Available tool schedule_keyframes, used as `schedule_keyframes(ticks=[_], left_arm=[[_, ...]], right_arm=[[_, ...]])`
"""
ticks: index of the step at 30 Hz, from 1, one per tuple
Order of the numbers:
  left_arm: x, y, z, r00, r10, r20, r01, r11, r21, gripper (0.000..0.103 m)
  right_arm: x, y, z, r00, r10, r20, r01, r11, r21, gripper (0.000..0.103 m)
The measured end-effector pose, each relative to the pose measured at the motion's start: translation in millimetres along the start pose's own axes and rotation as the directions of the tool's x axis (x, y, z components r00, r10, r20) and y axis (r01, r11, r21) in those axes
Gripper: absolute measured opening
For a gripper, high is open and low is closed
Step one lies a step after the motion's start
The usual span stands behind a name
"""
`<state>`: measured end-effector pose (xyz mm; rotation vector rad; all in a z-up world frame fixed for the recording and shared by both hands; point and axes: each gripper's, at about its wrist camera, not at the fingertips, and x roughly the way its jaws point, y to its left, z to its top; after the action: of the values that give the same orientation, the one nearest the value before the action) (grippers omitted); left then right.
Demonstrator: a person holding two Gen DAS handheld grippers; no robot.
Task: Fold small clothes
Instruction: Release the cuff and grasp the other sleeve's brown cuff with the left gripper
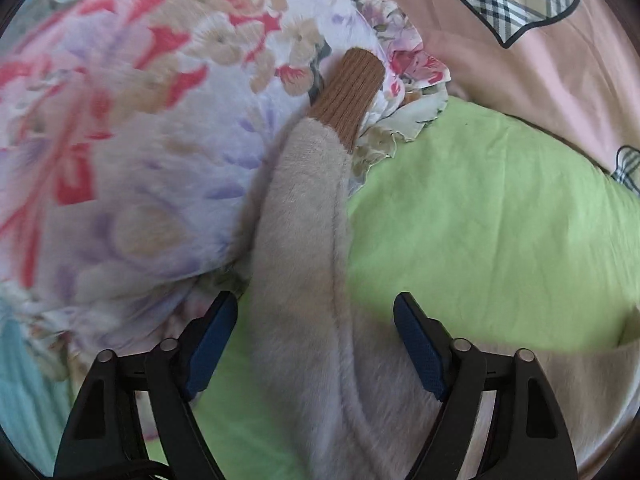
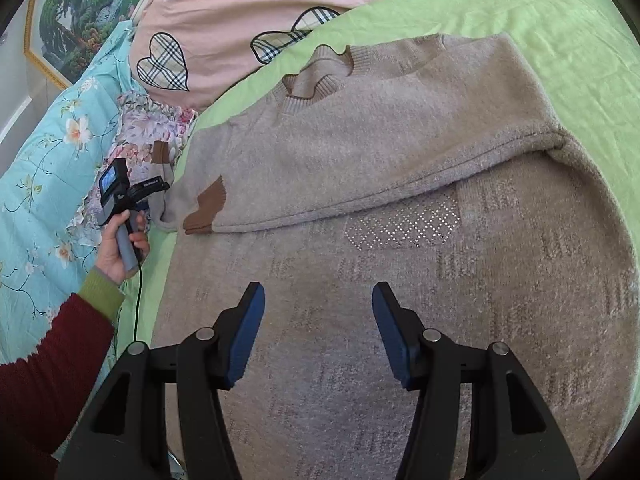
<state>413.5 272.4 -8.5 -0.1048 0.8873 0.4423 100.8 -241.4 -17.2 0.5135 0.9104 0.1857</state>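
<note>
The beige sweater (image 2: 400,184) lies spread on the green sheet (image 2: 560,20), right sleeve already folded across the chest, left sleeve (image 1: 304,216) stretched out with its brown cuff (image 1: 352,92) on a floral quilt (image 1: 140,140). It looks soft, fuzzy and limp, so the cuff end seems the best hold. The left gripper (image 1: 316,344) straddles that sleeve, fingers apart; the right gripper (image 2: 318,332) hovers wide over the hem. A pink heart-patterned duvet (image 2: 240,8) lies beyond.

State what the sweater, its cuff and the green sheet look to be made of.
Sweater: soft brushed knit, probably wool or acrylic; fuzzy matte nap.
Cuff: brown ribbed knit; clear lengthwise ribs.
Green sheet: thin woven fabric, likely cotton; smooth, matte, finely creased.
</note>
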Motion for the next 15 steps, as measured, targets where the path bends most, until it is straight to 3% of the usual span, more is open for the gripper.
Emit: schedule_keyframes(ticks=[1,2,5,8,12,15], left_arm=[[1,-2,0,1.000,-0.015,-0.005,0.015,1.000,0.007,0.020],[0,-5,-1,1.000,-0.023,-0.012,0.023,1.000,0.016,0.012],[-31,-18,-10,0.994,-0.078,0.075,0.075,0.996,0.051,0.011],[-73,-33,-23,0.976,-0.169,0.141,0.158,0.984,0.086,0.010],[-137,-68,-49,0.928,-0.310,0.206,0.281,0.946,0.160,0.010],[-181,-103,-70,0.878,-0.423,0.223,0.373,0.898,0.233,0.010]], right_arm=[[1,0,0,1.000,-0.001,-0.002,0.001,1.000,0.005,0.057],[2,0,0,1.000,-0.002,-0.003,0.002,1.000,0.005,0.057],[4,0,-1,1.000,0.003,-0.003,-0.003,1.000,0.002,0.057],[4,0,-2,1.000,0.017,-0.005,-0.017,1.000,0.009,0.057],[2,1,-7,1.000,0.027,0.005,-0.027,0.999,0.024,0.057],[-4,0,-12,0.999,0.036,0.014,-0.037,0.999,0.037,0.057]])
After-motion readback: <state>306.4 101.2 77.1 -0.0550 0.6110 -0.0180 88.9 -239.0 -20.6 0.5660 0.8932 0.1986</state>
